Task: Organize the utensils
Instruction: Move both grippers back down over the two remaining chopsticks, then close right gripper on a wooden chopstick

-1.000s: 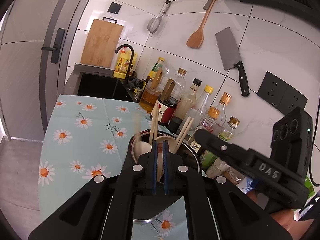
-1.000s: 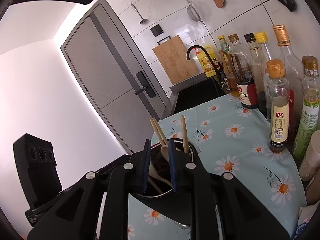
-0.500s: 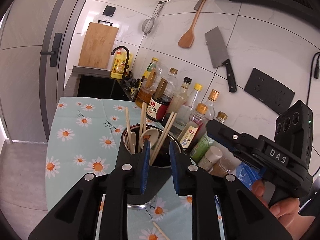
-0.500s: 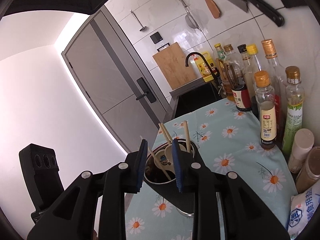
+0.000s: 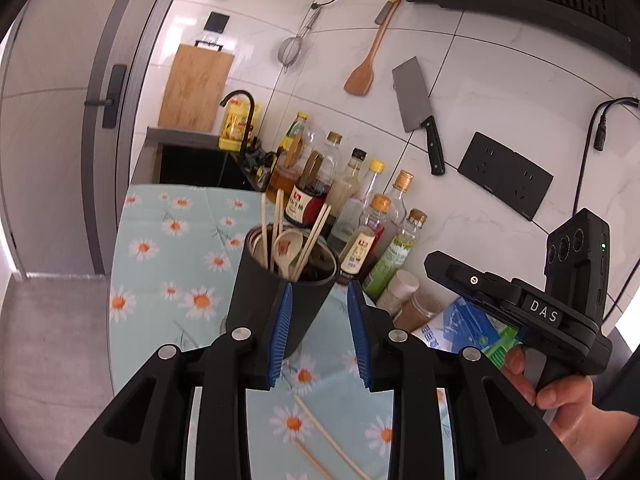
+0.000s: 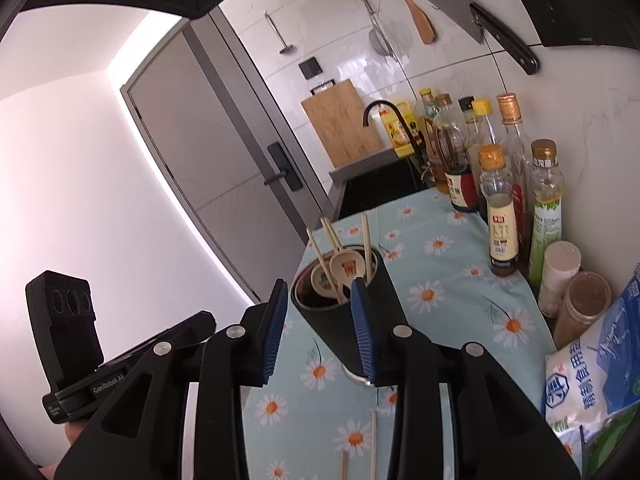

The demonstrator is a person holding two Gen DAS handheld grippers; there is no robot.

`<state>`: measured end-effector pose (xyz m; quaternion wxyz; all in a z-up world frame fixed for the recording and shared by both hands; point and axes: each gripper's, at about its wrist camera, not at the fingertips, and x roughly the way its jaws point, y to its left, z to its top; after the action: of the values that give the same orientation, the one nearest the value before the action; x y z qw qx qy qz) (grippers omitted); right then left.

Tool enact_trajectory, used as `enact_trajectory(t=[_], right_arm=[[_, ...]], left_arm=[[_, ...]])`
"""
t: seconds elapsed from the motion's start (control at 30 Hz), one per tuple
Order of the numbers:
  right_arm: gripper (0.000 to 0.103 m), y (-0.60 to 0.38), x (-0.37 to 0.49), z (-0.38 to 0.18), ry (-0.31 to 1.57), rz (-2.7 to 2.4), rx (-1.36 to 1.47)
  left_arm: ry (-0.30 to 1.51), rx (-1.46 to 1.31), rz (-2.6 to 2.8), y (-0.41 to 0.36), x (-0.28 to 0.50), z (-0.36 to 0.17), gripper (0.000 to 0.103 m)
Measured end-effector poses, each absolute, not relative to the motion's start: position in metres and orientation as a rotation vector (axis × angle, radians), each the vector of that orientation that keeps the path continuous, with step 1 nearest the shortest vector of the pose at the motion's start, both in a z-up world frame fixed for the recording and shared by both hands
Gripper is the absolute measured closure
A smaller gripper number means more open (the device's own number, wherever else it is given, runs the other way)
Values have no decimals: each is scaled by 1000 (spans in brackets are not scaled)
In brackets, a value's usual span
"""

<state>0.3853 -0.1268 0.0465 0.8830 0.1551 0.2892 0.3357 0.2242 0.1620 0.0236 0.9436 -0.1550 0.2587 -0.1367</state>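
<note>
I am holding my left gripper [image 5: 319, 330] and right gripper [image 6: 319, 326] spread and empty, the black utensil cup [image 5: 276, 292] of chopsticks and spoons standing at twelve o'clock, loose chopsticks [image 5: 320, 430] lying at six.

**Background items, counter and wall**

Ahead of the jaws: pale blue daisy-print tablecloth [image 5: 160, 256]. Ahead-right: row of glass condiment bottles [image 6: 500, 200] along the white tiled wall [image 5: 500, 92]. Hung above: steel cleaver with black handle [image 5: 416, 108], wooden spatula [image 5: 362, 80], wire strainer [image 5: 290, 50]. Far ahead: bamboo cutting board [image 5: 196, 86], black faucet [image 5: 240, 98]. Near right: blue-white salt bag [image 6: 592, 360].
</note>
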Motion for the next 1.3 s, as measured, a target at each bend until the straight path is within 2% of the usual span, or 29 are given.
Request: enact_trajectory(t=[0.1, 0.23, 0.47, 0.63, 0.67, 0.73, 0.83, 0.97, 1.03, 1.13, 1.2, 1.3], right_arm=[[52, -121, 383, 43, 673, 672, 249], [46, -109, 383, 35, 778, 677, 167], [44, -92, 379, -3, 951, 627, 57], [45, -74, 379, -45, 1141, 657, -16], [46, -70, 382, -56, 1199, 646, -26], [55, -64, 385, -72, 1277, 635, -53], [61, -51, 387, -88, 1359, 627, -100], [62, -36, 390, -104, 1400, 600, -175], [70, -28, 392, -115, 1443, 581, -208], [76, -24, 398, -128, 1497, 546, -236], [90, -23, 400, -138, 1545, 518, -246], [92, -21, 403, -144, 1554, 486, -267]], left_arm=[[554, -355, -285, 168, 215, 19, 76], [590, -376, -273, 175, 202, 8, 76], [698, -437, -251, 177, 177, -36, 76], [769, -448, -226, 169, 158, -64, 76], [784, -446, -217, 168, 155, -68, 76], [815, -458, -207, 166, 150, -77, 76], [860, -464, -200, 162, 147, -89, 76], [916, -457, -211, 153, 144, -102, 76], [940, -450, -221, 149, 141, -106, 76], [962, -457, -229, 144, 137, -113, 76], [982, -454, -237, 140, 134, -118, 76], [997, -464, -249, 137, 132, -124, 76]])
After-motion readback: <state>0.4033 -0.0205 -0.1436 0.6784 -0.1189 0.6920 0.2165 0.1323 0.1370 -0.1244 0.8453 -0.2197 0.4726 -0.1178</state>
